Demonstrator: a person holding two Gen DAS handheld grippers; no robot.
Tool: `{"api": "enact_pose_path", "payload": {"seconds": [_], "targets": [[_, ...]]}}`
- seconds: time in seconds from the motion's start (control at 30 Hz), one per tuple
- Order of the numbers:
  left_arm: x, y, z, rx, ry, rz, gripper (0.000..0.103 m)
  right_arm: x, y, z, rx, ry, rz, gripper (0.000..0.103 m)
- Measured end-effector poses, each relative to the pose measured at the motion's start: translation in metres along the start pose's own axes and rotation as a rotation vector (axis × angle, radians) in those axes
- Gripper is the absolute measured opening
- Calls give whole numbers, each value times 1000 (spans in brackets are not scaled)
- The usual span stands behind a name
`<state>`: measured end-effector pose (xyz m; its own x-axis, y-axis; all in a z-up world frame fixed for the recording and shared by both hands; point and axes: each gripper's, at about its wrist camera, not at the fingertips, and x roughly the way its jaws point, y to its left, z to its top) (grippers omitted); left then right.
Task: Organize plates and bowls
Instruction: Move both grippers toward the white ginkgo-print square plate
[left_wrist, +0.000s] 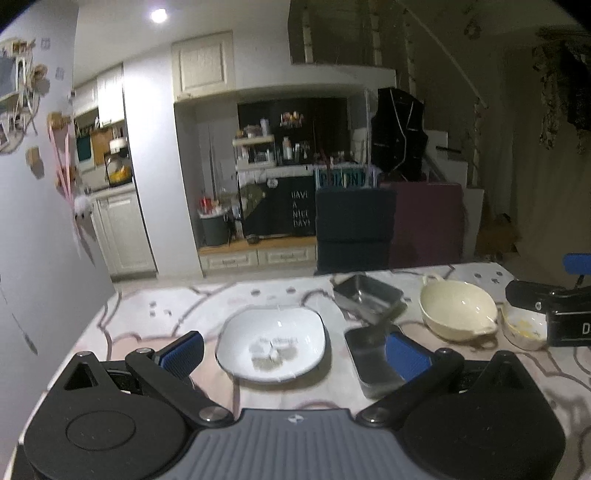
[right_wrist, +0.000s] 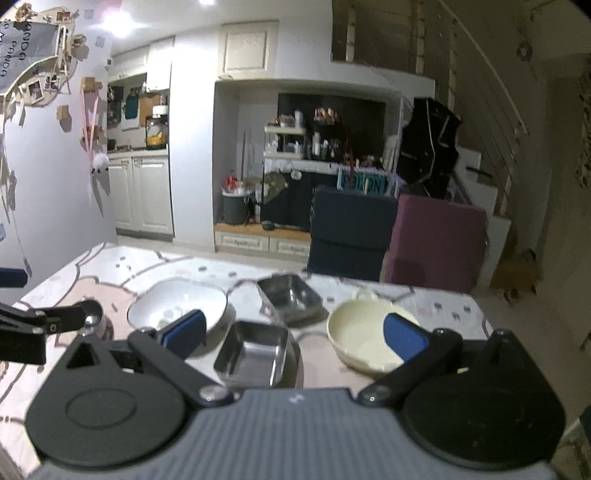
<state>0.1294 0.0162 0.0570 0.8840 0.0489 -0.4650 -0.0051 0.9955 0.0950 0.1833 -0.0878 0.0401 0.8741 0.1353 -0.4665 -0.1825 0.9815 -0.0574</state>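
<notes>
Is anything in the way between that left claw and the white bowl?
Nothing visible. The left gripper is open and the white bowl sits straight ahead between its fingers on the table. The steel tray lies off to the right, beside the bowl.

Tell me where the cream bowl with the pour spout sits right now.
The cream bowl sits on the table toward the right side in the left wrist view, between the far steel tray and a small yellow-patterned bowl, near the far edge.
</notes>
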Motion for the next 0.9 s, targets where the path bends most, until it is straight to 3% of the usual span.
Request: {"api": "enact_pose_path", "payload": {"seconds": [0.3, 0.5, 0.9], "targets": [[40, 16, 25, 15, -21, 57, 103, 23, 3, 16, -41, -48, 6, 103], [65, 29, 39, -10, -31, 56, 103, 44, 5, 28, -31, -34, 44, 103], [154, 74, 42, -17, 115, 31, 103, 97, 9, 39, 128, 33, 141, 103]]}}
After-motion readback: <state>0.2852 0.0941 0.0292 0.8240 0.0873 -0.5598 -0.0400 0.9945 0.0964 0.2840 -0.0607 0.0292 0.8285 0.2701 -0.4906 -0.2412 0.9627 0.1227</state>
